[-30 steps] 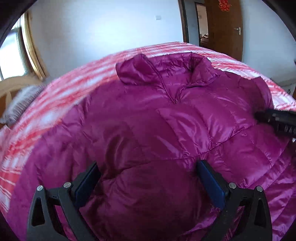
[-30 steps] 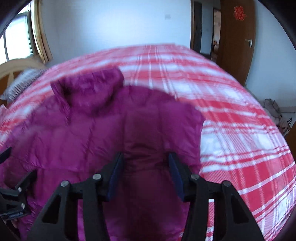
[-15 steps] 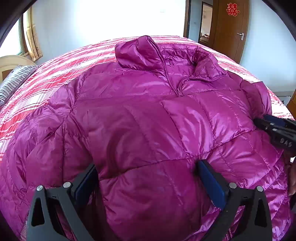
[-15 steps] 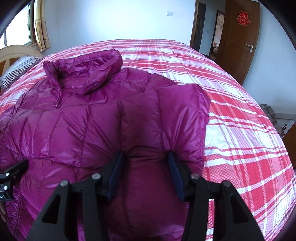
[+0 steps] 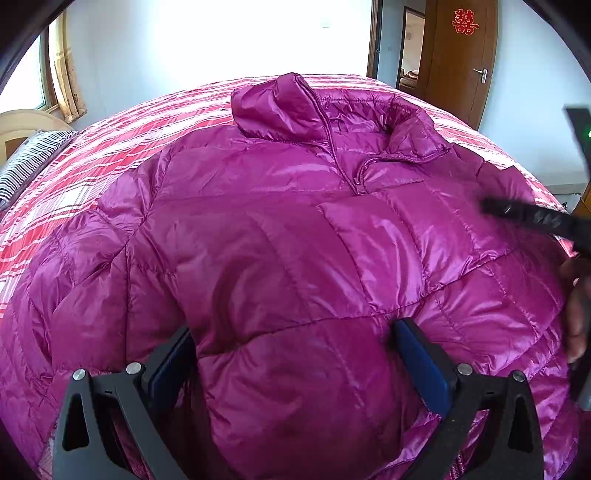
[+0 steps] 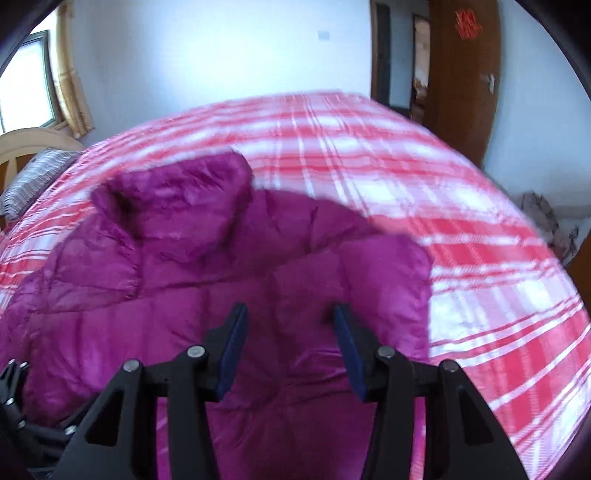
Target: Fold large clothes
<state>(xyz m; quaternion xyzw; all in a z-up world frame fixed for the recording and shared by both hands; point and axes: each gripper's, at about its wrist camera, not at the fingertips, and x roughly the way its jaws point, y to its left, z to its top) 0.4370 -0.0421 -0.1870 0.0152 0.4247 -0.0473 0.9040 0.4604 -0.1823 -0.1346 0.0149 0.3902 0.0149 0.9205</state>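
Since half a second ago, the right hand-held gripper (image 6: 288,332) is sweeping sideways, blurring its view, and in the left view it is sitting higher above the jacket's right side. A shiny magenta quilted puffer jacket (image 5: 280,251) is lying front-up on the bed, its stand-up collar (image 5: 280,110) pointing toward the far wall and its zip (image 5: 356,181) partly closed. One sleeve is lying folded across the chest as a flat panel. The padded fabric is catching bright glare along its stitched seams.

The left hand-held gripper (image 5: 291,354) is standing wide, with a puffed fold of the jacket bulging between its blue pads (image 5: 421,365); whether they are pinching it, I cannot tell. The right hand-held gripper is about half open, with jacket fabric lying between its jaws; whether it is gripping is also unclear.

The bed is wearing a red, pink and white plaid cover (image 6: 369,147). A striped pillow (image 5: 33,162) is resting at its left edge, beside a pale curved headboard. Behind are white walls, a curtained window (image 5: 62,74) and a brown wooden door (image 5: 461,59) bearing a red paper ornament (image 5: 465,21).
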